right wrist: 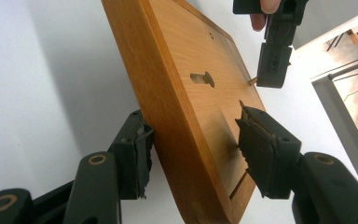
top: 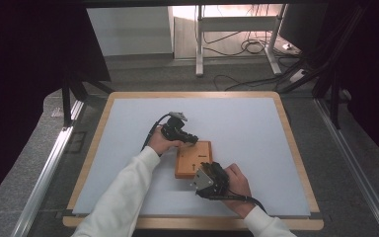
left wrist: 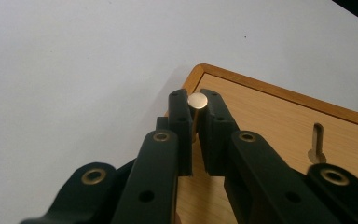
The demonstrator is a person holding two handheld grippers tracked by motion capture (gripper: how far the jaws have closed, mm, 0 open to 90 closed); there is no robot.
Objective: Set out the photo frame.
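Wooden board (top: 193,159) lying flat near the middle of the white table mat (top: 256,128), keyhole slot (right wrist: 202,79) cut in its upper face.

Left gripper (left wrist: 196,108) at the board's far-left corner, clamped shut on a small brass pin (left wrist: 197,100) — round head showing between the pad tips, shank running down between the jaws toward the wood. In the right gripper view the pin's tip (right wrist: 252,80) appears to meet the board's face just beside that corner; seated in a hole or merely touching, cannot tell.

Right gripper (right wrist: 193,149) at the board's near edge, jaws straddling it: one pad against the side face, the other standing off above the top face with a visible gap. Not yet clamped, so counted as open around the board.

Step in hand, by judgement: steadying the board while the pin is worked at its corner, either set in or drawn out.

Next move calls for the right jaws to close fully on the near edge — then a straight push or pull along the pin's axis, no sideways lean, lest the pin bind or the board skate across the mat.
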